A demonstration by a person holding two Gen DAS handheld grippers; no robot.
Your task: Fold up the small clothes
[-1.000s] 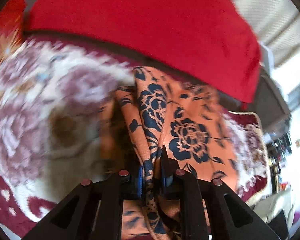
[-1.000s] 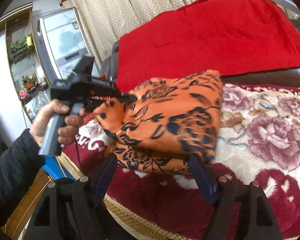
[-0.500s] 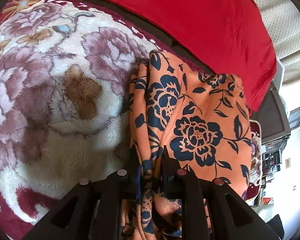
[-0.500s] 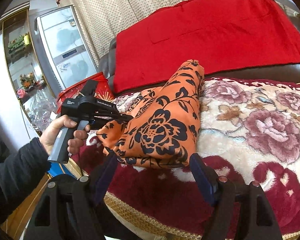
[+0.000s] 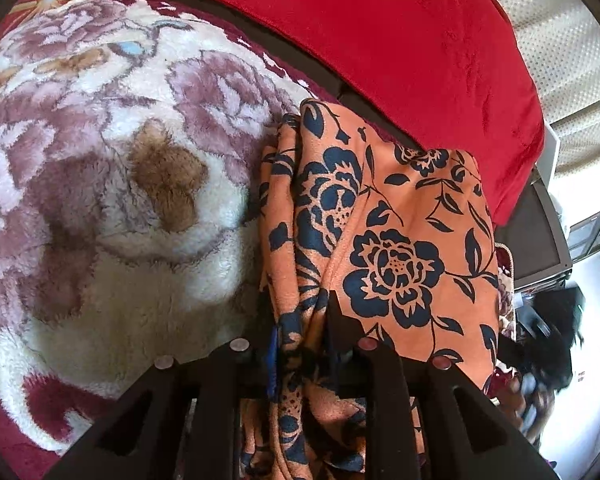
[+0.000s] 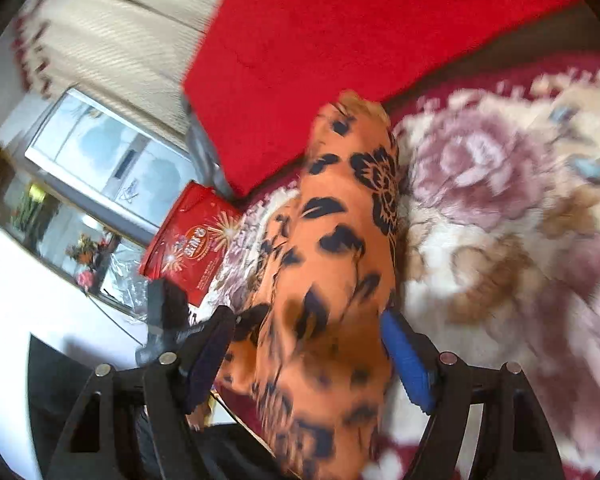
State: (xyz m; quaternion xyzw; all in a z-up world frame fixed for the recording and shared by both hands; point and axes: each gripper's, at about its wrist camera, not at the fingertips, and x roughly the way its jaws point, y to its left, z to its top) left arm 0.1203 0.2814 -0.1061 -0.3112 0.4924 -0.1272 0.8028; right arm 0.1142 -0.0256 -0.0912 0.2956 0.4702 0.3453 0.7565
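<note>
An orange garment with dark blue flowers (image 5: 396, 240) lies folded into a long strip on a plush floral blanket (image 5: 120, 200). My left gripper (image 5: 300, 320) pinches a bunched edge of it at the near end; its jaws are opening and the cloth still fills the narrow gap. In the blurred right wrist view the same garment (image 6: 340, 240) runs away from the camera. My right gripper (image 6: 308, 320) is open wide and straddles the garment's near end, with the blue pad (image 6: 404, 352) at the cloth's right edge. The left gripper's dark body (image 6: 168, 320) shows at lower left.
A red cover (image 5: 380, 40) drapes the dark sofa back behind the garment. A red printed bag (image 6: 188, 244) stands left of the blanket (image 6: 500, 220), near a glass cabinet (image 6: 100, 152) and curtains. The blanket's maroon border runs along the near edge.
The left gripper lowered the garment onto the blanket and its jaws widened slightly. The right gripper swung in close and rolled, so the garment now lies between its open fingers.
</note>
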